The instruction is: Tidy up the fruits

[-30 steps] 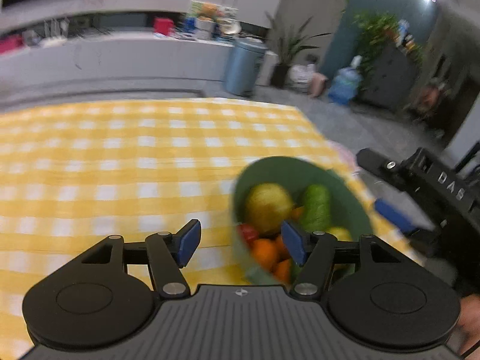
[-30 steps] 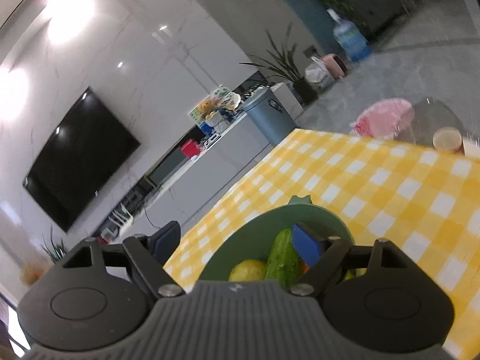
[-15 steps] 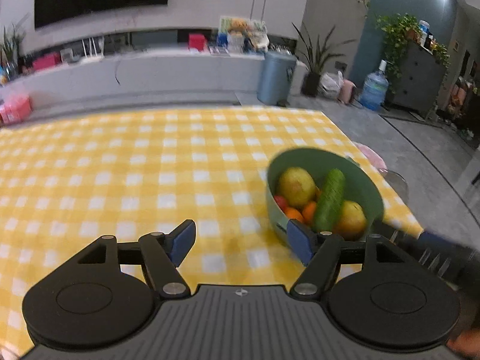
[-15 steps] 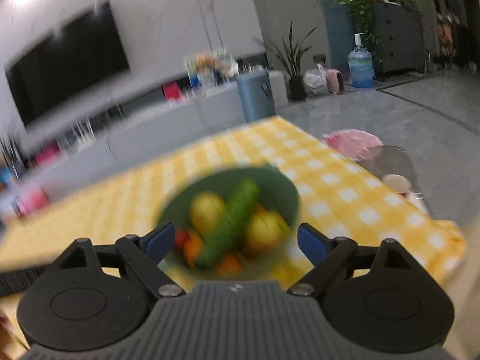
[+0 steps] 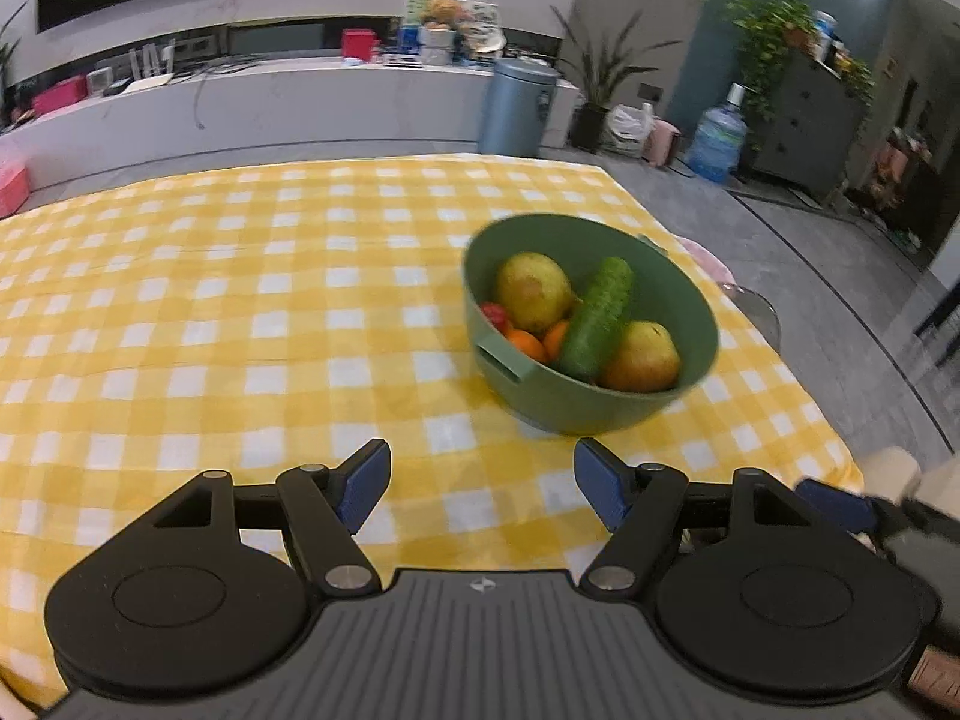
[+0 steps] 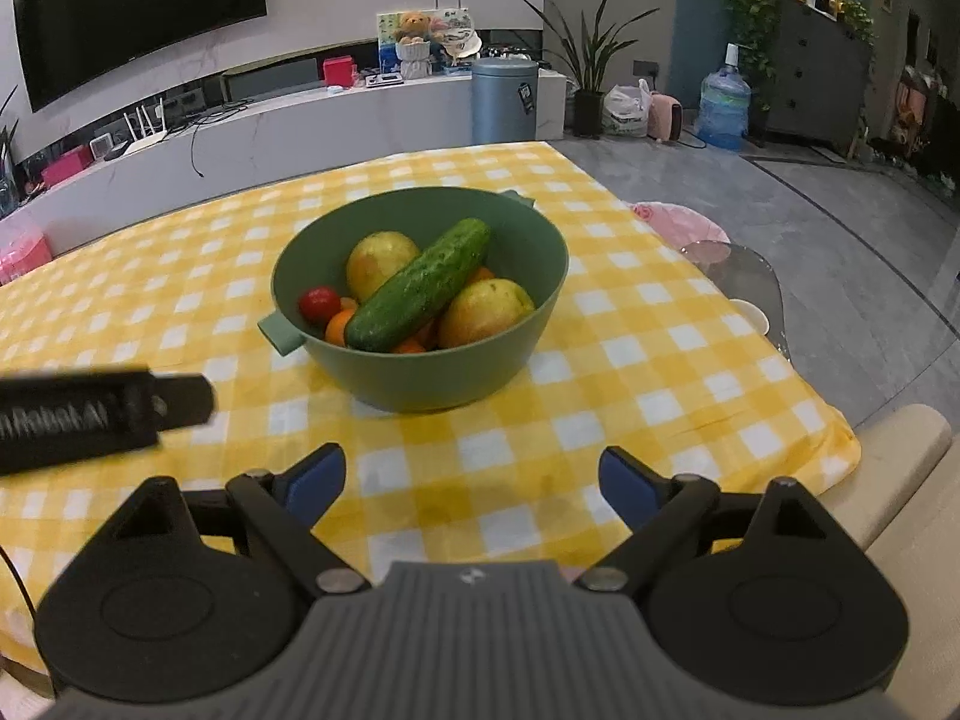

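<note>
Both views are now steadied and pulled back from the green bowl (image 6: 420, 300), which sits on the bench (image 6: 660, 360). Each hand-held gripper, left (image 5: 480, 480) and right (image 6: 471, 480), is spread wide, empty. Cucumber (image 6: 420, 285), pears, tomato are seen gathered inside; sorting appears nearly finished or not yet begun.

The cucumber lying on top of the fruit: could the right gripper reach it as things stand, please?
Probably yes: the right gripper is open, facing the green bowl, and the cucumber lies uppermost, uncovered.
</note>
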Action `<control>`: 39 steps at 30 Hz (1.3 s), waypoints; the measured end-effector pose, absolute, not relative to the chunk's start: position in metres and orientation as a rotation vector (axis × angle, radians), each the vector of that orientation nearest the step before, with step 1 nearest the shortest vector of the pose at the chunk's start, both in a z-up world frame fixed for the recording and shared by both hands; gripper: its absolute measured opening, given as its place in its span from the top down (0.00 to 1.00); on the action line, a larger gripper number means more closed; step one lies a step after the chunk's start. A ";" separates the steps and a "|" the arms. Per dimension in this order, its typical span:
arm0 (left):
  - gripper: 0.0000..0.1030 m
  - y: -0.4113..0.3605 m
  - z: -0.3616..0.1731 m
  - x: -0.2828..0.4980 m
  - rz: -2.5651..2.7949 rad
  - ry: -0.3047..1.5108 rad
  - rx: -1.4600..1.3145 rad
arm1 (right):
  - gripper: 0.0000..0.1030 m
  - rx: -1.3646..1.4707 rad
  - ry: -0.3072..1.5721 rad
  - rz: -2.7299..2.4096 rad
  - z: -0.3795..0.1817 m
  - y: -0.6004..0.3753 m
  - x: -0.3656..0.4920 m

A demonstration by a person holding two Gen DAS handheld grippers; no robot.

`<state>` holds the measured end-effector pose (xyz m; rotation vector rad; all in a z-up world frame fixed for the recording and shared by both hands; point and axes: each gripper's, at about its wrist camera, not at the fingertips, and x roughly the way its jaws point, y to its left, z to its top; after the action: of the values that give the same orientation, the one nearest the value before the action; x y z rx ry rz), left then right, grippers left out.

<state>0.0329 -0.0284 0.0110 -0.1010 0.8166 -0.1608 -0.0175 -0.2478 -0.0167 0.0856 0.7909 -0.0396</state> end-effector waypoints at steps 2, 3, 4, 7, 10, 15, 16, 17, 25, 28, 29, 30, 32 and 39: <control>0.20 -0.031 0.008 0.029 -0.140 0.786 -0.113 | 0.15 0.117 0.791 -0.034 -0.018 -0.251 -0.017; 0.21 -0.033 0.007 0.028 -0.132 0.779 -0.116 | 0.15 0.141 0.791 -0.030 -0.021 -0.253 -0.016; 0.21 -0.035 0.005 0.029 -0.133 0.781 -0.110 | 0.16 0.167 0.799 -0.025 -0.024 -0.254 -0.014; 0.21 -0.038 0.000 0.029 -0.131 0.784 -0.103 | 0.19 0.160 0.812 -0.031 -0.029 -0.254 -0.012; 0.21 -0.038 -0.002 0.030 -0.132 0.787 -0.100 | 0.19 0.130 0.802 -0.026 -0.030 -0.249 -0.013; 0.21 -0.039 -0.006 0.029 -0.132 0.783 -0.106 | 0.19 0.114 0.804 -0.017 -0.031 -0.247 -0.013; 0.21 -0.039 -0.006 0.029 -0.133 0.782 -0.104 | 0.19 0.116 0.805 -0.016 -0.031 -0.248 -0.013; 0.21 -0.039 -0.007 0.029 -0.133 0.779 -0.102 | 0.19 0.119 0.807 -0.015 -0.032 -0.249 -0.013; 0.21 -0.039 -0.010 0.027 -0.121 0.789 -0.085 | 0.20 0.045 0.793 -0.043 -0.031 -0.238 -0.014; 0.21 -0.037 -0.011 0.026 -0.109 0.787 -0.095 | 0.20 0.012 0.786 -0.049 -0.031 -0.234 -0.015; 0.21 -0.038 -0.011 0.025 -0.108 0.785 -0.092 | 0.21 0.012 0.789 -0.048 -0.031 -0.234 -0.015; 0.21 -0.038 -0.011 0.025 -0.110 0.784 -0.089 | 0.21 0.015 0.792 -0.046 -0.032 -0.235 -0.014; 0.21 -0.036 -0.011 0.025 -0.118 0.782 -0.090 | 0.22 0.018 0.794 -0.043 -0.032 -0.235 -0.015; 0.21 -0.033 -0.014 0.026 -0.131 0.787 -0.107 | 0.22 -0.008 0.795 -0.050 -0.034 -0.231 -0.014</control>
<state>0.0256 -0.0332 -0.0137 -0.1071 0.7868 -0.1311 -0.0137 -0.2311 -0.0343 -0.0082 0.7946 -0.0497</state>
